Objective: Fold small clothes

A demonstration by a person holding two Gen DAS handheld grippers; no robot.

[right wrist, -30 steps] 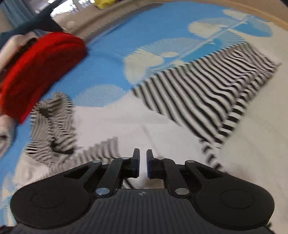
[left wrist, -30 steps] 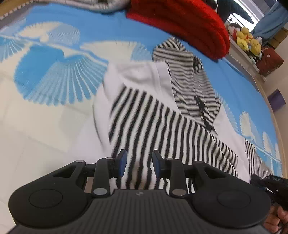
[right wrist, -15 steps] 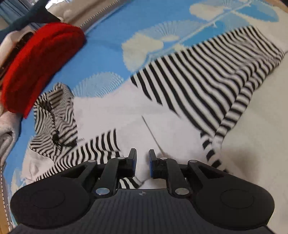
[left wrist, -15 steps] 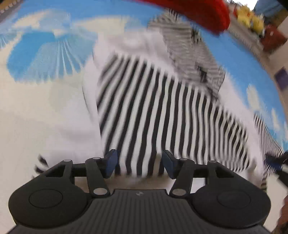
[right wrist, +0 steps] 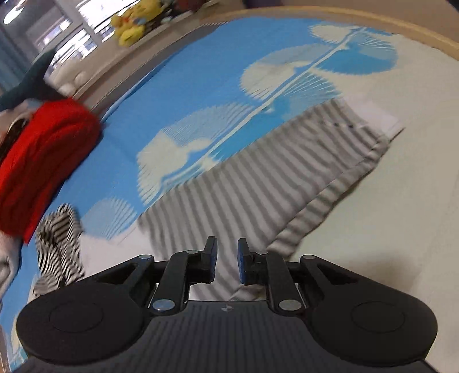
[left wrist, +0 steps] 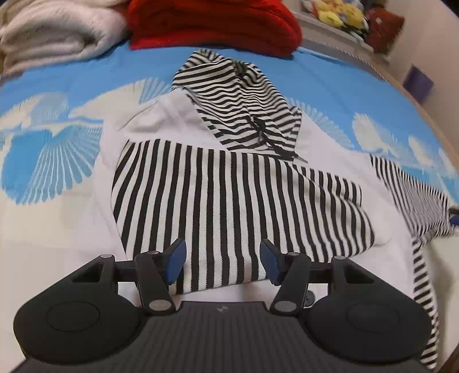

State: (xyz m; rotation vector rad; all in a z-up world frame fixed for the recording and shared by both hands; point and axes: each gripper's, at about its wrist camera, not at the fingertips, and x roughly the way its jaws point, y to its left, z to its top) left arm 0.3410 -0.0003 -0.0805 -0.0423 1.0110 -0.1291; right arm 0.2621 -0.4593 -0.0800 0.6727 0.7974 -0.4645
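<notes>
With our left gripper (left wrist: 222, 259) wide and empty and our right gripper (right wrist: 226, 259) just parting, empty, we judge the soft, limp striped hoodie (left wrist: 229, 195) at frame centre best pinched at its hem.

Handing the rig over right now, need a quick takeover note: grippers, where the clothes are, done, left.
Left gripper: jaws have just been opening, now wide, nothing between them, over the folded sleeve.
Right gripper: jaws have just been opening a little, a narrow gap, empty, over the other sleeve, which is blurred.
Striped hoodie lies flat on the blue and white bedspread, hood toward the red blanket.
Done: one sleeve folded across the body.
Left: the other sleeve is spread out to the side; fold it in, then fold the body.
</notes>
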